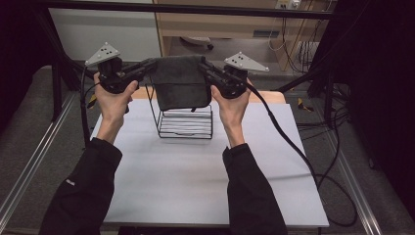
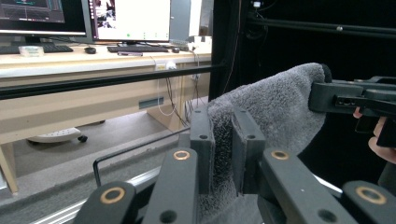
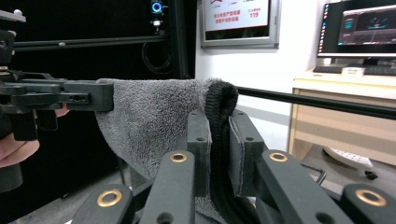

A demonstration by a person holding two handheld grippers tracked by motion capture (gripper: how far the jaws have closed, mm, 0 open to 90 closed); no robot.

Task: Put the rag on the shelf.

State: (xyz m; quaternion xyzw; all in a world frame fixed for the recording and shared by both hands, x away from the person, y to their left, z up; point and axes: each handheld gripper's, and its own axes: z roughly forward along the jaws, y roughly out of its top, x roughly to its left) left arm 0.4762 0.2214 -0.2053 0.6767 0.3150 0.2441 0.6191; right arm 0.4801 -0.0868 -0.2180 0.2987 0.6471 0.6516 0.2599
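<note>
A dark grey towel (image 1: 178,81) hangs folded between my two grippers, above a black wire rack (image 1: 185,120) on the white table (image 1: 195,181). My left gripper (image 1: 149,66) is shut on the towel's left top corner; in the left gripper view the towel (image 2: 275,107) runs between its pads (image 2: 201,144). My right gripper (image 1: 204,67) is shut on the right top corner, and the right gripper view has the towel (image 3: 154,121) and its thick hem pinched between the pads (image 3: 198,149). The towel's lower edge hangs just over the rack's top, hiding part of it.
The rack stands at the table's far middle. A black frame bar (image 1: 195,9) crosses above the far edge. Cables (image 1: 303,156) trail over the table's right side. Beyond the table are a wooden desk (image 2: 93,79) with monitors and a power strip (image 2: 51,135) on the floor.
</note>
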